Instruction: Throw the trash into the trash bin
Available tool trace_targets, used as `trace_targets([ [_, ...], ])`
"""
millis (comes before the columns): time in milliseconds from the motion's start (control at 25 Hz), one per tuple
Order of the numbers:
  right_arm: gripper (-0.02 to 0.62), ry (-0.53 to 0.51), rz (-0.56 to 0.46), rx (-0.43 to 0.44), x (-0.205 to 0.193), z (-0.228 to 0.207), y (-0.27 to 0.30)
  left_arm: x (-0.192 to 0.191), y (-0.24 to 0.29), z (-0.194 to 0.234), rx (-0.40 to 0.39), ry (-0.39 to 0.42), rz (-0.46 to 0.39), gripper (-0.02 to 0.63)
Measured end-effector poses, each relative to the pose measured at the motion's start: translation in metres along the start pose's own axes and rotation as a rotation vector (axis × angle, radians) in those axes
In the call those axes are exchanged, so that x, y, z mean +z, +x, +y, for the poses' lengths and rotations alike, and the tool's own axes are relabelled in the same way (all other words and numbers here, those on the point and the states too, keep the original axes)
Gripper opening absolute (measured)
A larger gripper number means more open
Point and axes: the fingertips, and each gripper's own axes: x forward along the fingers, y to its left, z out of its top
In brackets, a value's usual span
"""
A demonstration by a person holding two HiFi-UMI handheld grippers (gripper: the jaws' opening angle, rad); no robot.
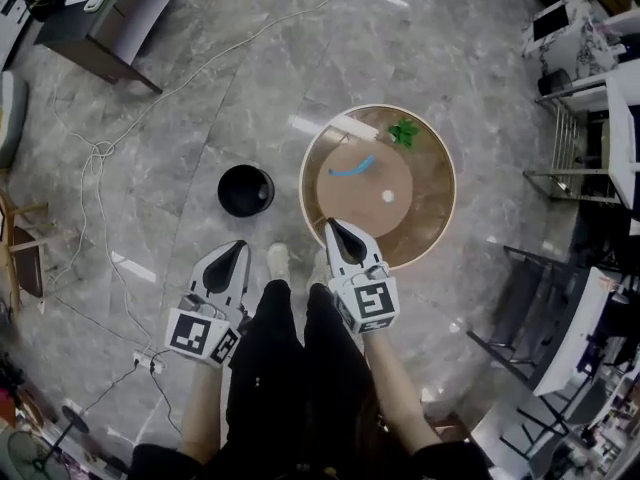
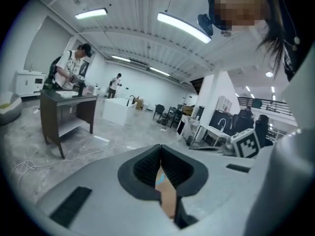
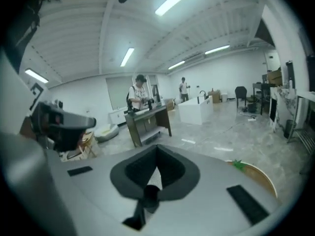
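Observation:
A round brown table carries a blue strip, a green scrap and a small white bit. The black trash bin stands on the floor left of the table. My right gripper hangs over the table's near rim, shut with nothing in it. My left gripper is near the bin, its jaws together and empty. In the left gripper view, the left gripper shows the blue strip through the gap under its tips. In the right gripper view, the bin lies below the right gripper, with the green scrap at right.
A dark desk stands far left, and cables trail over the grey floor. Metal racks and chair frames crowd the right side. My shoes stand between bin and table. People work at a desk in the distance.

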Motion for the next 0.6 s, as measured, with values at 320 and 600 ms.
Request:
trace_targets([
  [320,0.002,0.028,-0.272,-0.163,0.109,-0.013,-0.126,0.076,0.022,-0.075,-0.192,0.222,-0.093,0.006],
  [600,0.003,0.004,-0.376,-0.311,0.138,-0.004,-0.204,0.106,0.014,-0.119,-0.311,0.254,-0.155,0.006],
])
